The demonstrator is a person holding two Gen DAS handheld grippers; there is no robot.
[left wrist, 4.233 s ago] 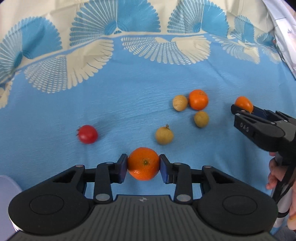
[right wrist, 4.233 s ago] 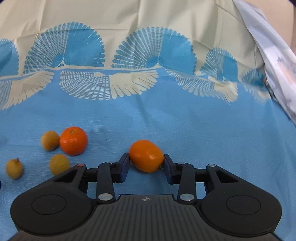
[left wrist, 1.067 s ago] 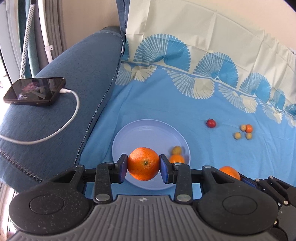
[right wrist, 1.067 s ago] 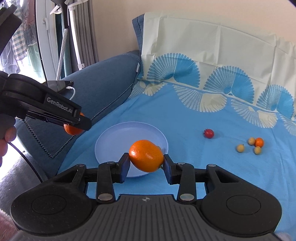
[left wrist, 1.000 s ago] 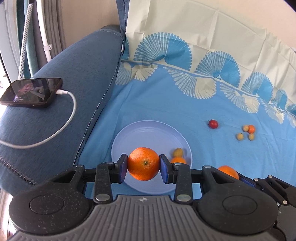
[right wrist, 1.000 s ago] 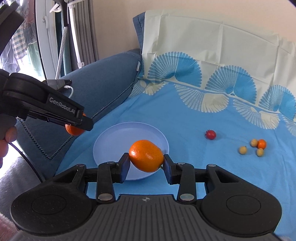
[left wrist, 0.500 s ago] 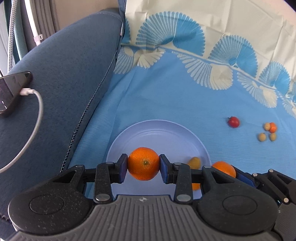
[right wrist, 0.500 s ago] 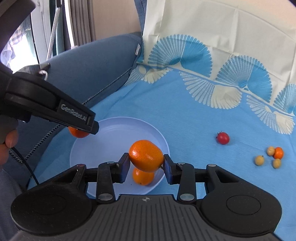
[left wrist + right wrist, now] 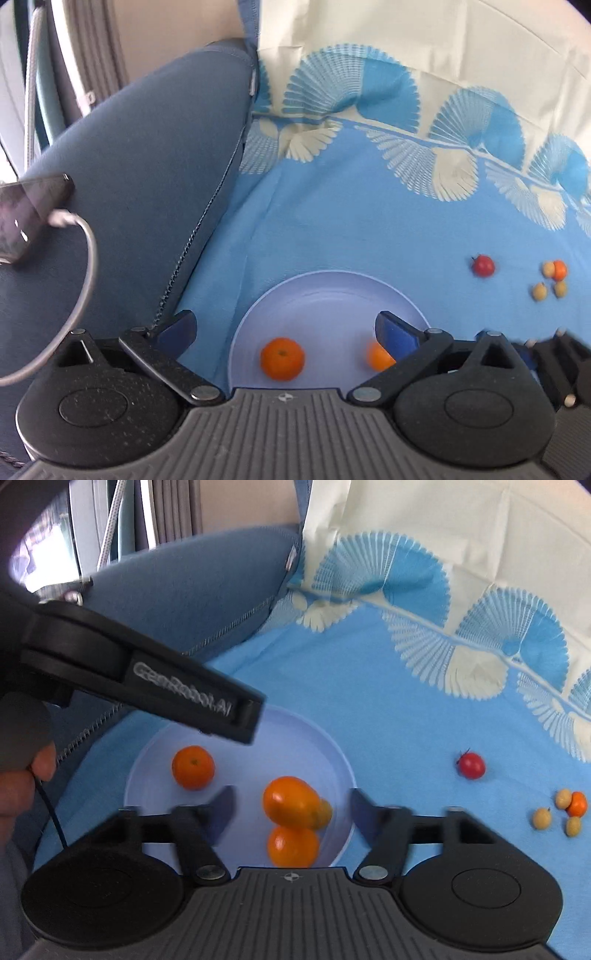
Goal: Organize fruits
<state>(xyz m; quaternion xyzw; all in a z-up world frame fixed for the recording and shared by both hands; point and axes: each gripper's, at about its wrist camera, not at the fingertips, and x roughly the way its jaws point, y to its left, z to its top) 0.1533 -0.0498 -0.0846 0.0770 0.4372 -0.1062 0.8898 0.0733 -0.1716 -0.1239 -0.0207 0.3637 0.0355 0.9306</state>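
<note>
A pale blue plate (image 9: pixel 332 291) (image 9: pixel 325 746) lies on the blue cloth. My left gripper (image 9: pixel 284 328) is open above it; an orange (image 9: pixel 282 358) (image 9: pixel 193 767) lies on the plate's left part. My right gripper (image 9: pixel 291 805) is open; an orange (image 9: pixel 291 802) sits free between its spread fingers over the plate, above another orange (image 9: pixel 293 846) and a partly hidden yellowish fruit (image 9: pixel 323 812). A red tomato (image 9: pixel 471 765) (image 9: pixel 484 265) and a cluster of small yellow fruits with a small orange one (image 9: pixel 577 804) (image 9: pixel 559 268) lie on the cloth to the right.
A dark blue sofa arm (image 9: pixel 140 177) rises left of the plate, with a phone (image 9: pixel 22 210) and white cable (image 9: pixel 86 280) on it. The left gripper's body (image 9: pixel 147 679) crosses the right wrist view above the plate. A cream cloth (image 9: pixel 443 55) hangs behind.
Both grippers have opened and let go of their oranges over the plate. The left one's orange now lies on the plate; the right one's orange is free between its fingers.
</note>
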